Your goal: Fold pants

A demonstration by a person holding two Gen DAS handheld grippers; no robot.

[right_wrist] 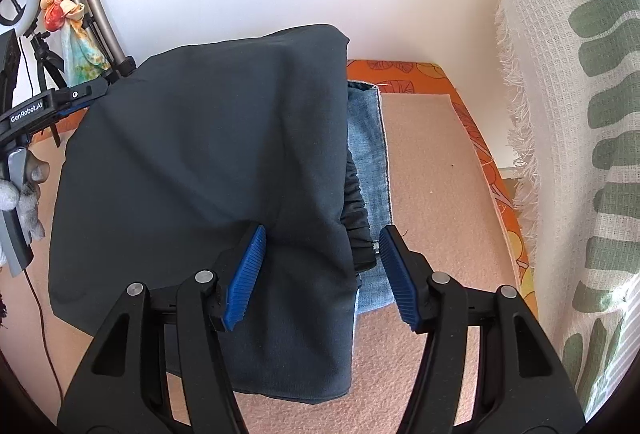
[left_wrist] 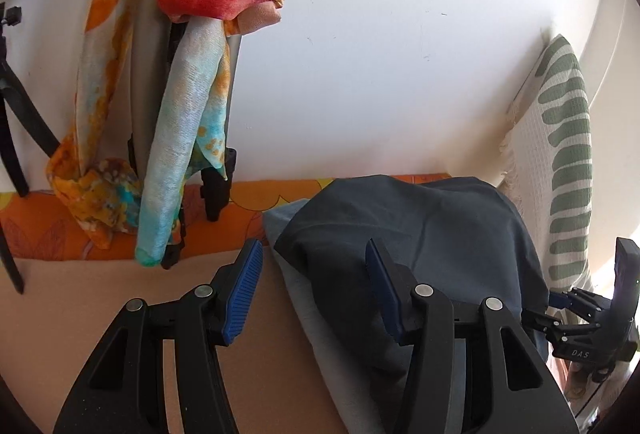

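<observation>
Lying folded on the beige mat (right_wrist: 432, 170), dark pants (right_wrist: 208, 138) atop blue jeans (right_wrist: 368, 138), elastic waistband at the right edge. Hovering over the near right part, right gripper (right_wrist: 322, 276) spread wide, gripping nothing. Spread just as wide and empty at the pants' left edge, left gripper (left_wrist: 316, 290), near a scarf (left_wrist: 188, 74) draped on a tripod (left_wrist: 218, 190).
</observation>
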